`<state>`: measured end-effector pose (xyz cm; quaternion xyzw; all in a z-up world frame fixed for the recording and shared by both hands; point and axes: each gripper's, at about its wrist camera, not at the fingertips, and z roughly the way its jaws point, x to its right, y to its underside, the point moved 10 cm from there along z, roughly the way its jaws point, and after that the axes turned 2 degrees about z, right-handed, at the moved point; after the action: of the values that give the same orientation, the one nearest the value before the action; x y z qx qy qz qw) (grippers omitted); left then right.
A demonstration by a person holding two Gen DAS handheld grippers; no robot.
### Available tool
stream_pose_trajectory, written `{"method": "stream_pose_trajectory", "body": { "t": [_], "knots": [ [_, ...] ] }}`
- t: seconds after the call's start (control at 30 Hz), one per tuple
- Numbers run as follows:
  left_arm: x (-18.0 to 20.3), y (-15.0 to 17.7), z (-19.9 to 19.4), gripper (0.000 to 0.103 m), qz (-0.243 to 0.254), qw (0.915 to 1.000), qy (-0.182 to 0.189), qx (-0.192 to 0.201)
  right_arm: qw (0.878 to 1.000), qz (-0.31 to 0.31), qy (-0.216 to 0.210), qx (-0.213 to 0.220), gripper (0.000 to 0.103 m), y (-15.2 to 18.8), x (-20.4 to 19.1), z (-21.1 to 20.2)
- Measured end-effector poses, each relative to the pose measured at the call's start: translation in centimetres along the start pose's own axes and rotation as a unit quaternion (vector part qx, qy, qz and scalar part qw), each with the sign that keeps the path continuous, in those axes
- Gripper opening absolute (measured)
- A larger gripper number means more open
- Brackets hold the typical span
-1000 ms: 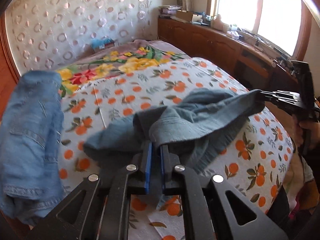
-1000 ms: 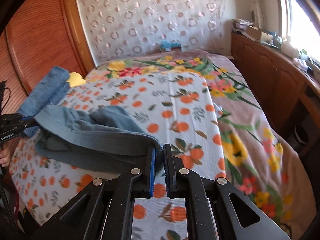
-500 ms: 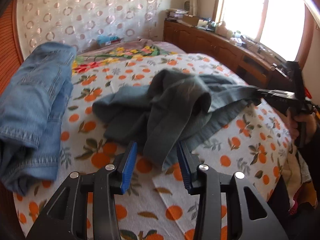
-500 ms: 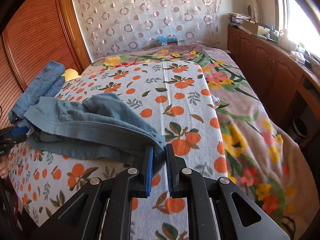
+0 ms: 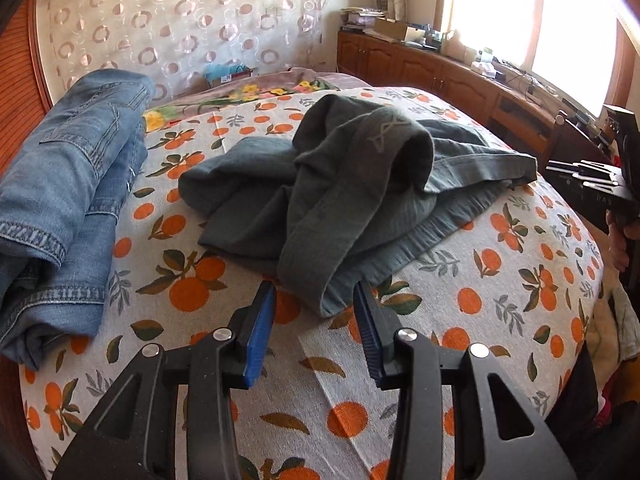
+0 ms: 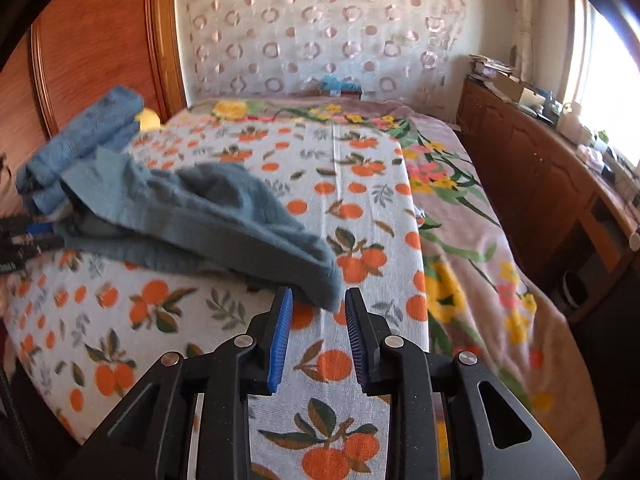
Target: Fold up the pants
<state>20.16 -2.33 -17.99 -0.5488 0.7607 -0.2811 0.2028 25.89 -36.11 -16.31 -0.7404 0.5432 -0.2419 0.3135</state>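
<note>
Both hand-held grippers, left [image 5: 315,320] and right [image 6: 318,326], have let go and now gape open, holding nothing. Pants [image 5: 344,196] lie bunched on the bed [image 5: 500,280]. They look soft and floppy; grab the edge corners.

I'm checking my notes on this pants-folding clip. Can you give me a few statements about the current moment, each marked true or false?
1. The left tongs are open. True.
2. The right tongs clamp the grey-green pants. False: they are open, the cloth lies free.
3. The pants lie flat and spread out. False: they sit in a bunched heap.
4. Folded blue jeans lie beside the pants on the orange-print bedspread. True.
</note>
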Motion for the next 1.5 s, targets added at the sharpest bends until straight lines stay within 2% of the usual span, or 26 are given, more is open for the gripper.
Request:
{"method": "stream_pose_trajectory", "body": {
  "t": [0.07, 0.17, 0.23, 0.33, 0.47, 0.57, 0.77, 1.1, 1.33, 1.43, 1.5],
  "knots": [
    [0.1, -0.2, 0.3, 0.037, 0.0, 1.0, -0.001, 0.0, 1.0, -0.008, 0.008, -0.008, 0.029, 0.3, -0.1, 0.8],
    [-0.3, -0.5, 0.5, 0.027, -0.004, 0.9999, -0.012, 0.001, 1.0, -0.018, 0.004, 0.004, 0.029, -0.3, -0.4, 0.8],
    [-0.6, -0.7, 0.6, 0.014, -0.009, 0.9999, -0.013, 0.004, 1.0, -0.024, 0.005, 0.017, 0.029, -0.9, -0.7, 0.4],
    [-1.0, -1.2, 0.0, 0.004, -0.019, 0.9996, -0.014, 0.019, 1.0, -0.02, -0.006, 0.022, 0.029, -1.1, -1.0, 0.1],
    [-0.8, -2.2, -2.0, 0.003, -0.017, 0.9988, -0.01, 0.045, 0.999, -0.022, -0.01, 0.02, 0.03, -0.7, -1.1, 0.2],
    [-0.6, -2.8, -3.0, 0.003, -0.016, 0.9984, -0.007, 0.054, 0.999, -0.022, -0.04, 0.023, 0.029, -0.6, -1.6, 0.3],
    [-0.6, -3.6, -2.9, 0.003, -0.01, 0.9985, -0.009, 0.053, 0.997, -0.036, -0.057, 0.033, 0.029, -0.7, -2.7, -0.2],
    [-1.1, -3.0, -2.4, 0.003, -0.014, 0.9988, -0.009, 0.046, 0.998, -0.061, -0.018, -0.023, 0.029, -1.4, -1.0, 4.4],
    [-1.1, -2.7, -2.1, 0.003, -0.015, 0.999, -0.006, 0.042, 0.994, -0.104, 0.006, -0.019, 0.03, -2.3, -1.4, 5.4],
    [-1.0, -2.7, -2.0, 0.003, -0.014, 0.999, -0.004, 0.042, 0.993, -0.112, 0.023, -0.012, 0.037, -2.2, -1.0, 5.1],
    [-1.0, -2.6, -2.0, 0.003, -0.014, 0.9991, -0.004, 0.041, 0.994, -0.109, 0.016, -0.02, 0.038, -1.7, -0.8, 5.4]
  ]
}}
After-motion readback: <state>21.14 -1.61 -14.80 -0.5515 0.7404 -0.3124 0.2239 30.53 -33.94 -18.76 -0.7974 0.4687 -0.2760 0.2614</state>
